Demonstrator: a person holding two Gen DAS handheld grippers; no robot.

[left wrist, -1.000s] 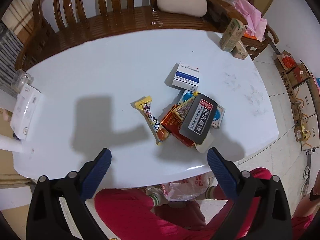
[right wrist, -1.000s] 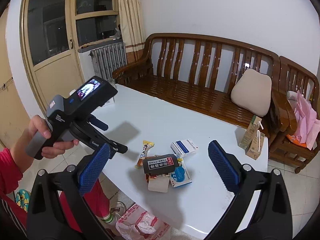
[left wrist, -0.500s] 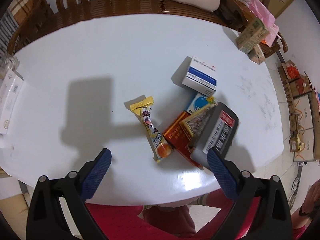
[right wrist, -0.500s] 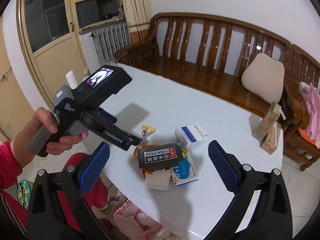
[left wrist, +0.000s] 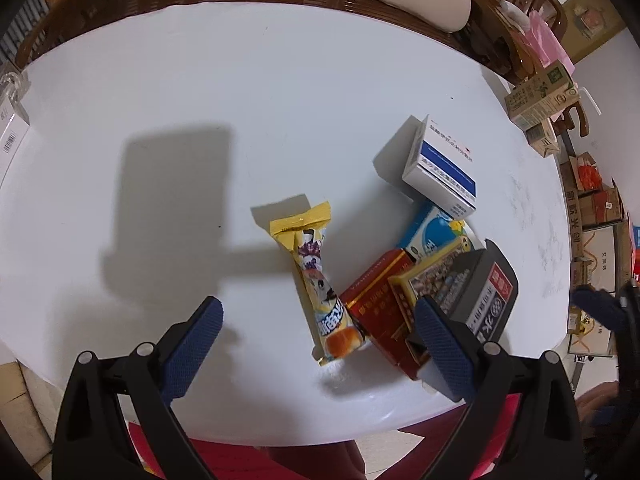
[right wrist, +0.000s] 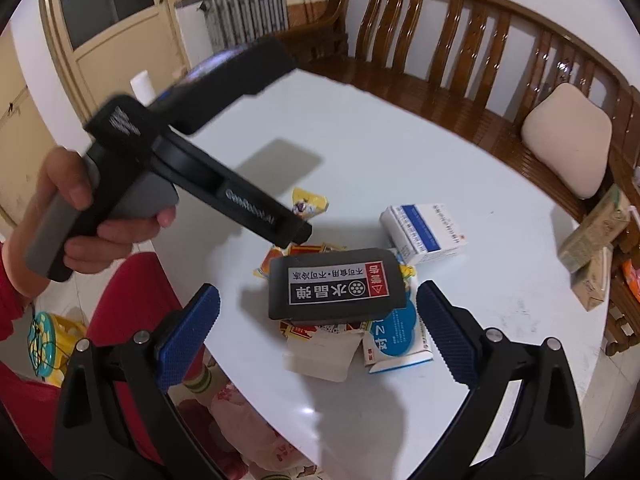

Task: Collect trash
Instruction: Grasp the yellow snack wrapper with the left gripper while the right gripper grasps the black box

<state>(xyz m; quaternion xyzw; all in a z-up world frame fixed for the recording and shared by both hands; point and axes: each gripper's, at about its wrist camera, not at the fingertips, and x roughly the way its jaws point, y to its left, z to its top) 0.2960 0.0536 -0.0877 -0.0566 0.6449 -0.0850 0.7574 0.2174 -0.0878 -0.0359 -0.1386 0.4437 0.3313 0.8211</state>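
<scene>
A pile of trash lies on the white table (left wrist: 240, 100): a yellow snack wrapper (left wrist: 316, 276), a red box (left wrist: 380, 316), a black box with a white label (left wrist: 484, 300), a light blue carton (left wrist: 432, 232) and a white and blue box (left wrist: 444, 168). My left gripper (left wrist: 316, 344) is open, low over the wrapper's near end. My right gripper (right wrist: 316, 336) is open, just in front of the black box (right wrist: 336, 284). The left gripper's body (right wrist: 192, 164) hangs over the pile in the right wrist view.
Two beige drink cartons (left wrist: 540, 100) stand at the table's far right edge. A wooden bench (right wrist: 460, 52) with a cream cushion (right wrist: 568, 136) runs behind the table. A plastic bag (right wrist: 248, 428) sits on the floor under the near table edge. Cardboard boxes (left wrist: 592, 208) stand on the floor.
Both grippers have moved closer to the trash pile. The left one has come down over the yellow wrapper; the right one has approached the black box. Both stayed open.
</scene>
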